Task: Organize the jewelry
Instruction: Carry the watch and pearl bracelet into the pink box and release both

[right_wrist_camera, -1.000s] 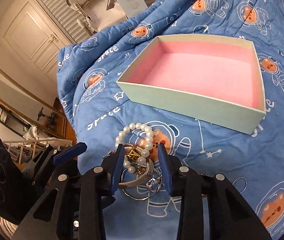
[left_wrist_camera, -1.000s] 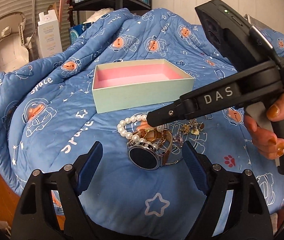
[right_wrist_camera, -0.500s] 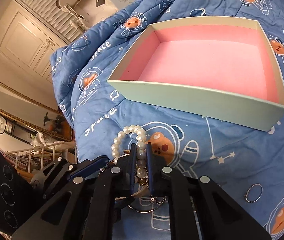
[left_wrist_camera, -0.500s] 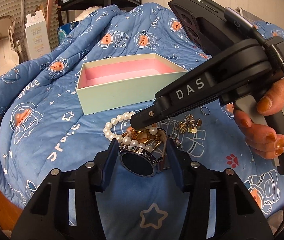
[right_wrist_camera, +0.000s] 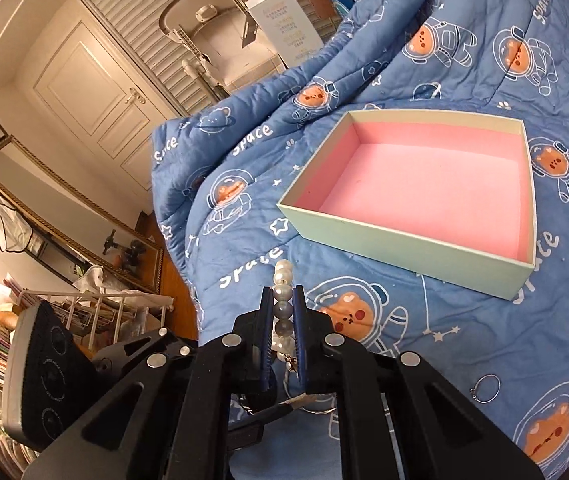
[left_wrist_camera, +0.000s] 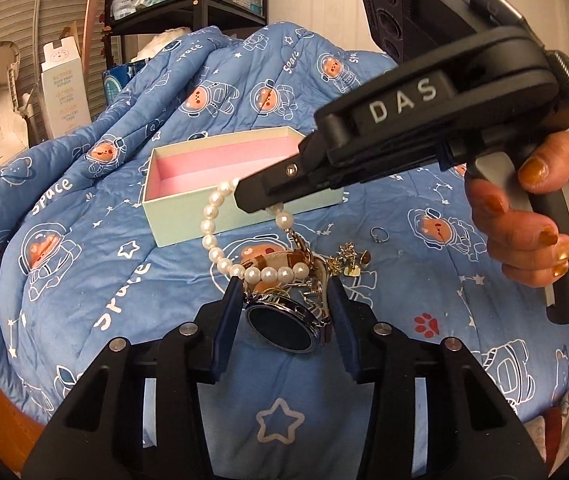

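My right gripper (left_wrist_camera: 250,200) (right_wrist_camera: 283,300) is shut on a white pearl bracelet (left_wrist_camera: 212,236) (right_wrist_camera: 283,276) and lifts it off the blue quilt; its lower loop hangs tangled with the jewelry pile. My left gripper (left_wrist_camera: 284,298) is shut on a silver watch (left_wrist_camera: 284,322) with a dark face and brown strap, holding it down on the quilt. Gold charms (left_wrist_camera: 350,260) lie beside the watch. A mint box with a pink lining (left_wrist_camera: 220,160) (right_wrist_camera: 424,184) stands open and empty behind the pile. A thin ring (left_wrist_camera: 378,234) (right_wrist_camera: 484,388) lies on the quilt to the right.
The blue space-print quilt (left_wrist_camera: 84,240) covers the bed, whose edge drops off at the left. A white carton (left_wrist_camera: 64,92) and a dark shelf (left_wrist_camera: 188,8) stand behind the bed. A wire rack (right_wrist_camera: 96,312) and a mirror stand on the floor.
My left gripper closed on the watch. My right gripper closed on the pearl bracelet and rose, pulling the bracelet up from the pile.
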### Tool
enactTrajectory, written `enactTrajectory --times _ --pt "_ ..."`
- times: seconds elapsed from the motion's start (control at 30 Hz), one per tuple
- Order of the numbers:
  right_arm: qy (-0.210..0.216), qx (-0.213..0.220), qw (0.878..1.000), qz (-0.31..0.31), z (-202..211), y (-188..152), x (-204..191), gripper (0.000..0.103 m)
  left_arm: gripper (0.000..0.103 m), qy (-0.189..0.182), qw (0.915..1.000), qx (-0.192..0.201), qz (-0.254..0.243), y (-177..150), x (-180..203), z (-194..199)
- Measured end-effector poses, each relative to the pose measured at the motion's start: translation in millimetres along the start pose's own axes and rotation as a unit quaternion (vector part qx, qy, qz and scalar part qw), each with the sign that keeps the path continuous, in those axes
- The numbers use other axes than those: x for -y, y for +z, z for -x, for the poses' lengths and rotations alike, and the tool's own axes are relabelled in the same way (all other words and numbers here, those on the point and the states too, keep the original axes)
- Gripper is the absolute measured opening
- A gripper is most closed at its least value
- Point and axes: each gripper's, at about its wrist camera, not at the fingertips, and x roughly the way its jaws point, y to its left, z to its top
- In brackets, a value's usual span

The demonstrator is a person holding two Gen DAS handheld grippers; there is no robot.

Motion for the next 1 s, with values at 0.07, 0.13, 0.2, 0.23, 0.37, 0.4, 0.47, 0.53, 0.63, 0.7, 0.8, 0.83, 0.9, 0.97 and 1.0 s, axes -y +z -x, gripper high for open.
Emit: enactTrajectory --times 0.07,0.13,0.2,0.23,0.37,0.4,0.47,0.53,0.63,0.7,0.8,0.83,0.9,0.97,1.0 --pt "0.004 0.007 1.000 0.009 7 5 -7 0.009 0.044 -0.002 1.0000 0.000 -0.001 1 1 0" --pt "0.003 0.015 1.000 0.022 13 9 -13 0.009 0.044 -0.004 1.0000 0.001 0.000 3 1 1" --pt "-0.002 0.023 0.999 0.035 19 13 -18 0.009 0.044 -0.007 1.0000 0.004 0.001 5 2 2" --pt "-0.005 0.027 0.999 0.039 22 15 -19 0.009 0.044 -0.008 0.9999 0.006 0.001 6 2 3" --pt "-0.014 0.047 0.998 0.045 32 25 -16 0.009 0.044 -0.011 0.9998 0.017 0.006 14 1 9" --pt "-0.016 0.051 0.998 0.042 34 28 -14 0.009 0.044 -0.011 0.9997 0.019 0.010 18 0 10" --pt "-0.024 0.057 0.997 0.041 36 33 -9 0.009 0.044 -0.010 0.9995 0.021 0.021 26 -5 11" --pt "-0.036 0.064 0.997 0.038 39 40 -2 0.009 0.044 -0.004 0.9994 0.022 0.026 36 -10 10" --pt "-0.058 0.071 0.995 0.025 39 51 13 0.009 0.044 0.010 0.9994 0.019 0.025 53 -17 5" --pt "-0.071 0.072 0.995 0.014 37 58 25 0.009 0.044 0.016 0.9992 0.019 0.030 65 -23 0" --pt "-0.090 0.069 0.994 -0.003 29 70 44 0.009 0.044 0.029 0.9988 0.007 0.040 83 -33 -14" --pt "-0.096 0.067 0.993 -0.008 27 72 49 0.009 0.044 0.035 0.9985 0.002 0.043 89 -37 -19" --pt "-0.107 0.064 0.992 -0.021 21 77 61 0.009 0.044 0.049 0.9977 -0.009 0.046 97 -43 -31" --pt "-0.109 0.058 0.992 -0.038 13 82 73 0.009 0.044 0.054 0.9969 -0.023 0.052 104 -50 -44" --pt "-0.108 0.055 0.992 -0.044 10 85 78 0.009 0.044 0.054 0.9965 -0.029 0.057 107 -53 -49"
